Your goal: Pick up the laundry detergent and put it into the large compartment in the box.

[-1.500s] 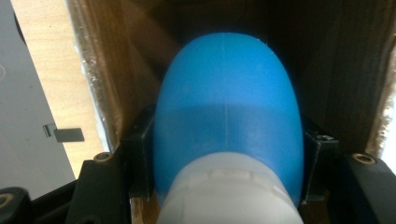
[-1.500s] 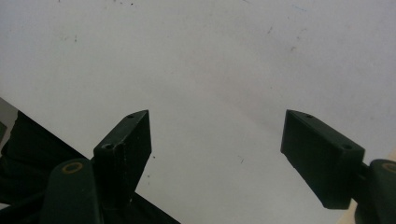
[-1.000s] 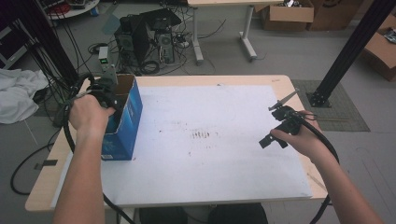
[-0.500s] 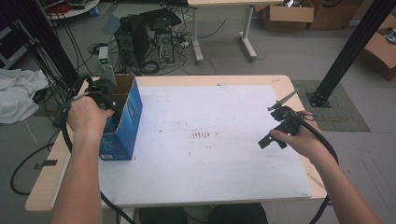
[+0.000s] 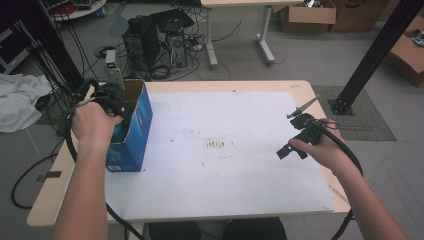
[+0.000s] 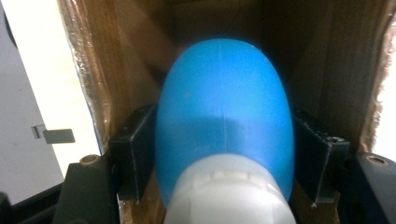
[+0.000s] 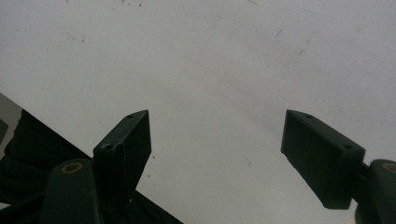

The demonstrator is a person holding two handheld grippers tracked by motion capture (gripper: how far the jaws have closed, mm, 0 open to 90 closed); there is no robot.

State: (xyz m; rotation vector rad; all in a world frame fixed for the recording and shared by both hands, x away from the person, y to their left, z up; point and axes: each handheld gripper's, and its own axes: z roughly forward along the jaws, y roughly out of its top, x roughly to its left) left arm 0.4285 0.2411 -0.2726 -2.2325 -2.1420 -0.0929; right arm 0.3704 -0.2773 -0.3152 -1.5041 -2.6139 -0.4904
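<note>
Blue bulb with a white base (image 6: 224, 126), one only, sits inside the blue cardboard box (image 5: 131, 131), seen in the left gripper view, hidden from above; left gripper (image 6: 224, 158) has just been easing apart, pads flanking it, contact unclear; right gripper (image 7: 217, 154) gapes empty over the white table (image 5: 225, 165).

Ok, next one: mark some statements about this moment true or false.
1. The left tongs reach into the open blue cardboard box. True; they have just been opening, a blue egg-shaped white-capped object between them.
2. The right tongs hold a pen. False: open and empty above the white table top.
3. The box lies flat mid-table. False: it stands upright near the left edge.
4. Dark marks dot the table top's middle. True.
</note>
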